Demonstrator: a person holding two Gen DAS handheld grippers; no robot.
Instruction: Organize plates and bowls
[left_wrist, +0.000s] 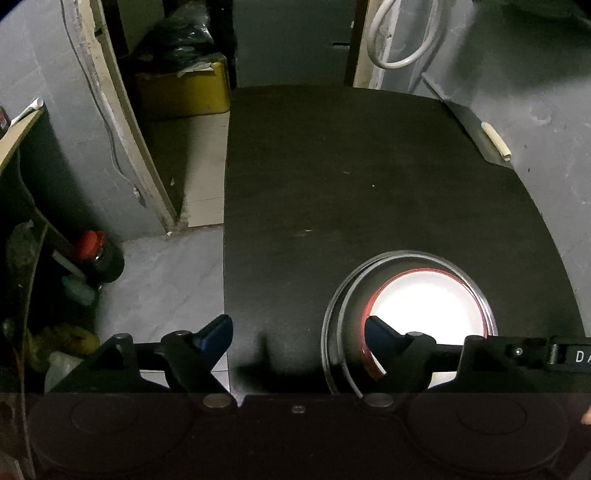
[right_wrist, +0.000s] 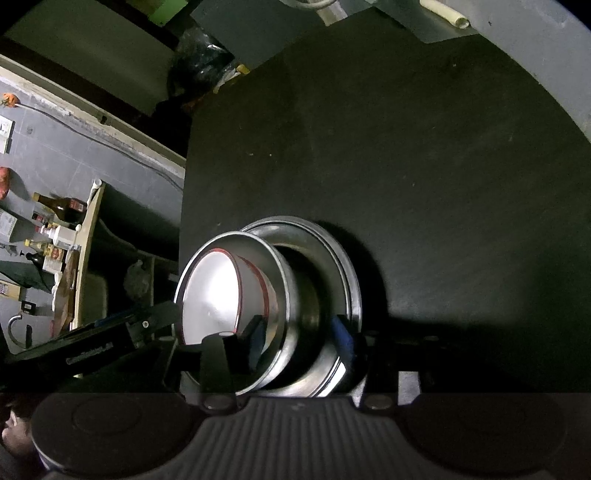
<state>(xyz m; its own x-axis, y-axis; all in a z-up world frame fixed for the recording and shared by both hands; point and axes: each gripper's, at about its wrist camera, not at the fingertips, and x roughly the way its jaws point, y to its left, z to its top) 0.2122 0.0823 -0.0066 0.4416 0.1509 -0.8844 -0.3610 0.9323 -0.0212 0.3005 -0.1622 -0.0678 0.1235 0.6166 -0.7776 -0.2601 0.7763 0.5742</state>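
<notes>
A steel plate (left_wrist: 345, 306) lies on the dark table (left_wrist: 369, 177) with a steel bowl (left_wrist: 356, 291) in it and a white red-rimmed bowl (left_wrist: 428, 306) nested inside. My left gripper (left_wrist: 299, 328) is open and empty, hovering above the table's left edge; its right finger (left_wrist: 378, 330) hangs over the bowl. In the right wrist view my right gripper (right_wrist: 301, 339) is shut on the wall of the tilted steel bowl (right_wrist: 269, 266), which holds the white bowl (right_wrist: 210, 291) and rests in the steel plate (right_wrist: 332, 251). The left gripper's body (right_wrist: 110, 339) shows at the left.
A yellow box (left_wrist: 184, 92) and a doorway lie beyond the table's far left. A red-lidded jar (left_wrist: 99, 254) stands on the floor at left. A shelf with bottles (right_wrist: 59, 221) is left of the table. A white tube (left_wrist: 496, 142) lies at the far right corner.
</notes>
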